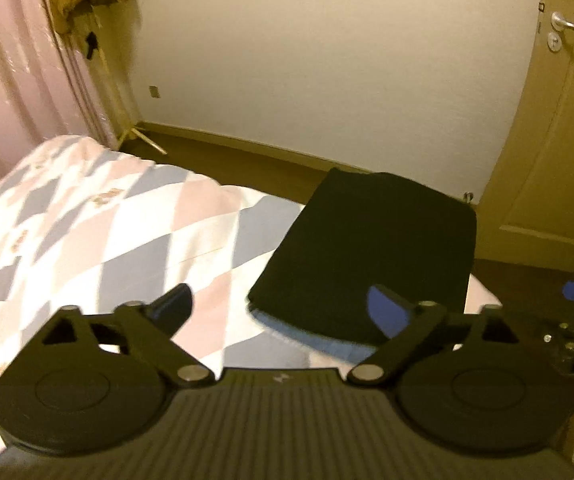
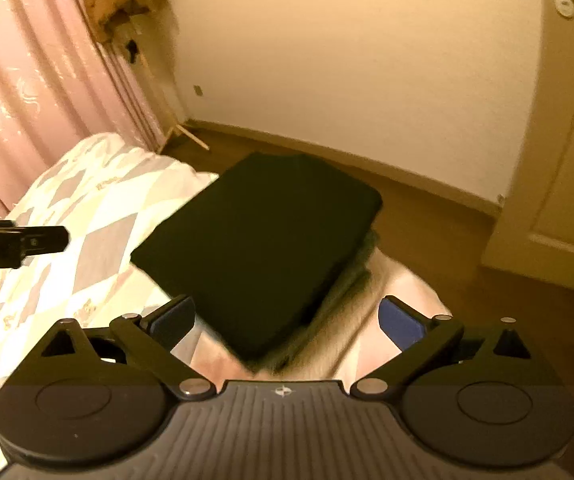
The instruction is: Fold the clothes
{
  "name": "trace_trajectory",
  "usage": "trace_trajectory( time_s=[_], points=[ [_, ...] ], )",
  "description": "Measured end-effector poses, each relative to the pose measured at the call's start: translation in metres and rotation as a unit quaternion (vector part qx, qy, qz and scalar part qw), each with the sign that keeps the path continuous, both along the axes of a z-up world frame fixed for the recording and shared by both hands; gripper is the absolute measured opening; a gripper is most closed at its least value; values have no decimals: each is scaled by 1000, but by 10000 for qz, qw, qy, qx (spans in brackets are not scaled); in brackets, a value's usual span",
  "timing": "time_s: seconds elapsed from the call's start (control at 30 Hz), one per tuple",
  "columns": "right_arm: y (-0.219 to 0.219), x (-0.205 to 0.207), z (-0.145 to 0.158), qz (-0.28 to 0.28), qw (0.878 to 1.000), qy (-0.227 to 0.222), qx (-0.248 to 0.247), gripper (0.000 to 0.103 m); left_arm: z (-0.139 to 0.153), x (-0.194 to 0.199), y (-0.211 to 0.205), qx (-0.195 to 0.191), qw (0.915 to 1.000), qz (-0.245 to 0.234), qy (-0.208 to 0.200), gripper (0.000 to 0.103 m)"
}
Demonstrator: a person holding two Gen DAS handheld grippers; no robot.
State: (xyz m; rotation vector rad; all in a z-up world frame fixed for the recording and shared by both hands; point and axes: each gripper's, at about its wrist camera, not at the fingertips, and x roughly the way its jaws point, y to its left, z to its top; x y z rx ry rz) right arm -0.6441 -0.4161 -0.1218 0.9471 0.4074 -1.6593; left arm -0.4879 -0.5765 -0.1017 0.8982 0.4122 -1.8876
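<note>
- Two grippers sit nearest the cameras, both with jaws spread wide and nothing between them: the left gripper [image 1: 283, 308] hangs over the bedspread just beside the stack, and the right gripper [image 2: 287, 320] hovers over the stack's near corner.
- Just past the fingers lies the black garment [image 1: 371, 248], folded into a flat, neat rectangle near the corner of the bed.
- Under it a blue garment [image 1: 327, 342] peeks out at the near edge in the left view; the right view shows further dark layers below, so this looks like a stack of finished pieces.
- Judging by that, the folding of this piece seems done. I see no unfolded clothing on the bed, though much of it is out of view.
- The diamond-patterned bedspread [image 1: 107, 224] stretches away to the left, bare where it shows, and nothing blocks either gripper.
- Beyond the bed are a wooden floor [image 1: 223, 164], pink curtains [image 1: 11, 72] with clothes hanging beside them, a plain wall, and a door [image 1: 559, 128] on the right.
</note>
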Motion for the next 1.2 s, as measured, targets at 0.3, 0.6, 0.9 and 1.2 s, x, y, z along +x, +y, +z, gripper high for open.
trace_trajectory(
  time_s=[0.3, 0.6, 0.9, 1.2],
  points=[
    [70, 52, 48, -754, 9946, 697, -156, 103, 31, 43, 74, 201, 9989, 292, 298, 102],
    [148, 76, 68, -1076, 9936, -275, -197, 103, 50, 79, 143, 694, 9947, 430, 630, 102],
    [177, 101, 63, -1025, 9945, -149, 167, 103, 53, 93, 188, 651, 9963, 332, 460, 102],
    [167, 98, 58, -762, 9963, -184, 346, 103, 48, 85, 193, 803, 9959, 336, 233, 102]
  ],
)
